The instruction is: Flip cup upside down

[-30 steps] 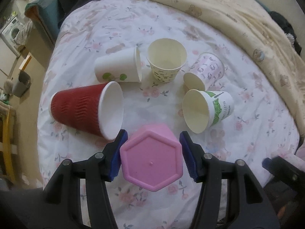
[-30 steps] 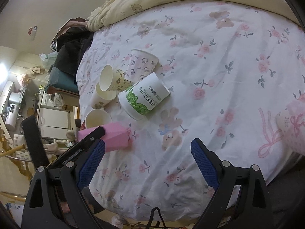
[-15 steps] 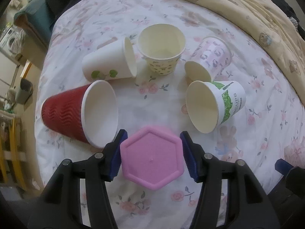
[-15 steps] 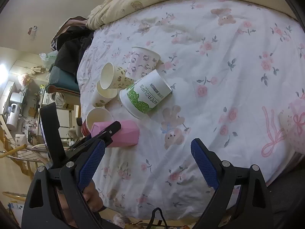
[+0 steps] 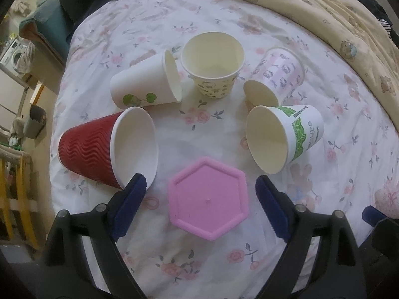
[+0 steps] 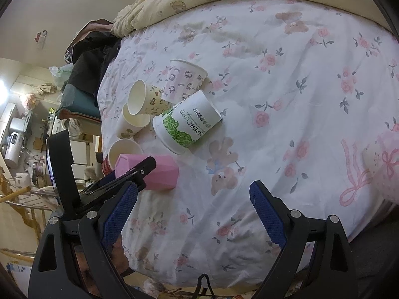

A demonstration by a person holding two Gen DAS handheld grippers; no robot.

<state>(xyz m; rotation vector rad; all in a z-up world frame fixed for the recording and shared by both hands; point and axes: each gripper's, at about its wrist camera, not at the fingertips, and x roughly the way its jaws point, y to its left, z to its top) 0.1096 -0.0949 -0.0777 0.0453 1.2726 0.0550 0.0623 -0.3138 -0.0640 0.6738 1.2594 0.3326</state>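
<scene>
A pink hexagonal cup (image 5: pixel 208 198) stands upside down on the floral bedsheet (image 5: pixel 199 261), its flat base facing me. My left gripper (image 5: pixel 199 206) is open, with its blue pads (image 5: pixel 128 205) apart on either side of the cup and not touching it. In the right wrist view the pink cup (image 6: pixel 154 173) shows at the left, partly behind the left gripper's arm (image 6: pixel 119 182). My right gripper (image 6: pixel 193 214) is open and empty above the bare sheet.
Several paper cups ring the pink one: a red ribbed cup (image 5: pixel 107 148) lying left, a white leaf-print cup (image 5: pixel 147 83) lying, a cream cup (image 5: pixel 212 63) upright, a pink-print cup (image 5: pixel 276 77) and a green-print cup (image 5: pixel 284 137) lying right. A beige quilt (image 5: pixel 311 7) lies behind.
My left gripper has opened and let go of the pink cup, which now stands base-up on the sheet. The right gripper has stayed open and nearly still.
</scene>
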